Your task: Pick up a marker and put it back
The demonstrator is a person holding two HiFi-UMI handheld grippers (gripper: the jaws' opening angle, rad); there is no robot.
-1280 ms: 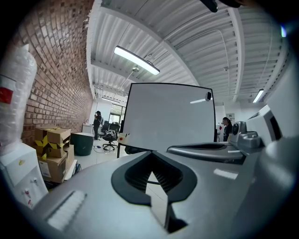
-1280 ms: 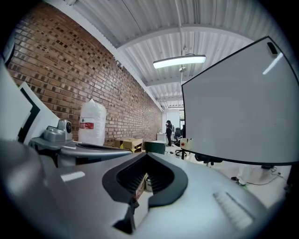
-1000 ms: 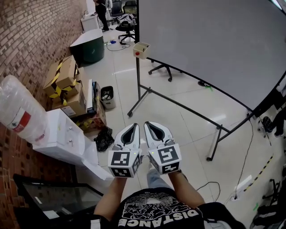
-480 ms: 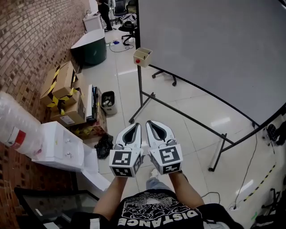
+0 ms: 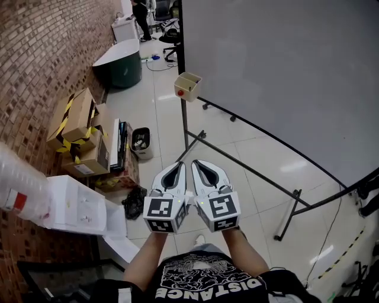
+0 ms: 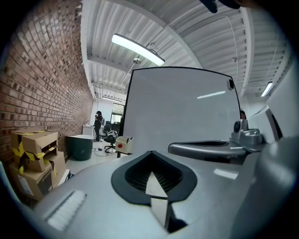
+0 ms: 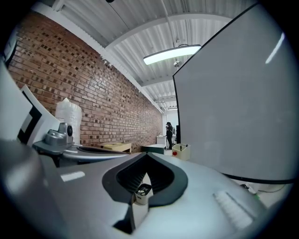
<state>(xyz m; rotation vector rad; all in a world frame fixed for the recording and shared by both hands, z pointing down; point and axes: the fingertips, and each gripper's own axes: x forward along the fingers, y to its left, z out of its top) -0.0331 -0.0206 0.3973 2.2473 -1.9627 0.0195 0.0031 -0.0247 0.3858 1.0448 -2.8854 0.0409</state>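
Observation:
A small cream holder box (image 5: 187, 86) with a red dot hangs on the left edge of a large whiteboard (image 5: 278, 77). It also shows in the left gripper view (image 6: 123, 142) and the right gripper view (image 7: 181, 151), where dark tips stick out of its top. No marker can be made out clearly. My left gripper (image 5: 177, 166) and right gripper (image 5: 198, 163) are held side by side in front of my body, well short of the box. Both are shut and empty, jaws meeting at the tips (image 6: 152, 152) (image 7: 147, 154).
The whiteboard's black stand legs (image 5: 249, 171) cross the tiled floor ahead. Along the brick wall on the left are cardboard boxes (image 5: 77, 127), a white water dispenser (image 5: 77, 204) and a small bin (image 5: 141, 142). A dark green table (image 5: 121, 62) and a person (image 5: 142, 18) are farther back.
The view has moved forward: the holder box and whiteboard edge are nearer and lower in the picture. Both grippers stay shut, side by side.

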